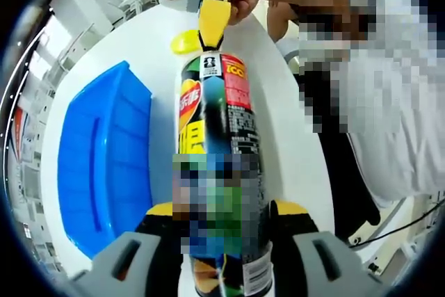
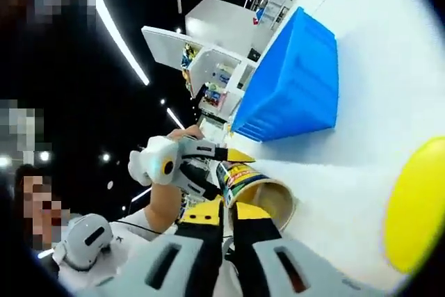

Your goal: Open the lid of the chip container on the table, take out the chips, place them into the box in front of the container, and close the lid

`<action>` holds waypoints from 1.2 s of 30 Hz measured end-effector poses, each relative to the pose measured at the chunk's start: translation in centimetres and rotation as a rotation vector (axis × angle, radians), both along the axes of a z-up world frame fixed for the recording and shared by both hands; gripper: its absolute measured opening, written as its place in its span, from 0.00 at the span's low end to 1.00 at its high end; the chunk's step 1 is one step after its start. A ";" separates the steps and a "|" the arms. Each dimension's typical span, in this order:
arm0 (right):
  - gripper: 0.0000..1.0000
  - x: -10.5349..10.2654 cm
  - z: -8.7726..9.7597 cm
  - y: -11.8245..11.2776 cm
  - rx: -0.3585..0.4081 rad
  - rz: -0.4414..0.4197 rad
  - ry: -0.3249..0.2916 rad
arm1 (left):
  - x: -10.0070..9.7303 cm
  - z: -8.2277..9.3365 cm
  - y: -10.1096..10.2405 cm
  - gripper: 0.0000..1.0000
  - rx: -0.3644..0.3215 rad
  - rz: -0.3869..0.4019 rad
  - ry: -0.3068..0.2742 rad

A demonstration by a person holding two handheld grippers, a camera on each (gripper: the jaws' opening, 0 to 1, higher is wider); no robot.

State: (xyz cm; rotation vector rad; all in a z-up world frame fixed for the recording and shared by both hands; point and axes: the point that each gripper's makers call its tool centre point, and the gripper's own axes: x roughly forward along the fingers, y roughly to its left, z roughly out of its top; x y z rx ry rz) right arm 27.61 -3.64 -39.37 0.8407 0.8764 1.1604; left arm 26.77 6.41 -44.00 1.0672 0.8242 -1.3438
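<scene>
White bench [image 1: 285,102] under everything, running on past the box. Blue box [image 1: 104,165] lying open on it, just beside the can, with no chips visible inside; seen again in the right gripper view [image 2: 292,81] beyond the can mouth.

Can [image 1: 222,172] clamped across its lower body by the left gripper [image 1: 226,231], jaws pressed to either side, mouth pointing away towards the right gripper [image 1: 212,22]. Held tilted off the bench, by the look of it. In the right gripper view, the can [image 2: 254,189] with its mouth open, lid already off, inside pale and too dim to show chips.

Yellow lid [image 1: 184,42] resting on the bench just beyond the can mouth, well clear of the box; large at the edge of the right gripper view [image 2: 417,203].

Right gripper [image 2: 226,224] at the can rim, jaws drawn nearly together with a narrow slit between. Nothing clearly pinched; cannot tell whether a chip sits in there.

Likely step: drawing chips out of the mouth.

Risks, as a judgement: thin chips cracking under a hard pinch or snagging on the rim; the stack sliding out onto the bench if the can tips further; the can twisting in the left gripper's hold when pushed at the rim; the lid knocked off the bench by a careless sweep.
</scene>
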 end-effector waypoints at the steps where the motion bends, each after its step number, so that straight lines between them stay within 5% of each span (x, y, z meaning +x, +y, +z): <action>1: 0.04 0.0 0.0 0.0 0.001 0.001 0.004 | 0.0 0.0 0.0 0.50 -0.001 0.005 0.008; 20: 0.00 -0.8 0.0 0.5 -0.031 0.038 0.145 | -0.2 0.2 0.2 0.50 -0.048 -0.016 -0.017; 28: 0.00 -0.4 3.5 0.8 -0.139 0.071 0.084 | 0.2 1.6 -0.4 0.50 -0.159 0.024 -0.033; 36: 0.00 0.7 9.2 0.5 -0.323 0.167 -0.044 | 1.0 4.5 -2.8 0.50 -0.385 0.074 -0.131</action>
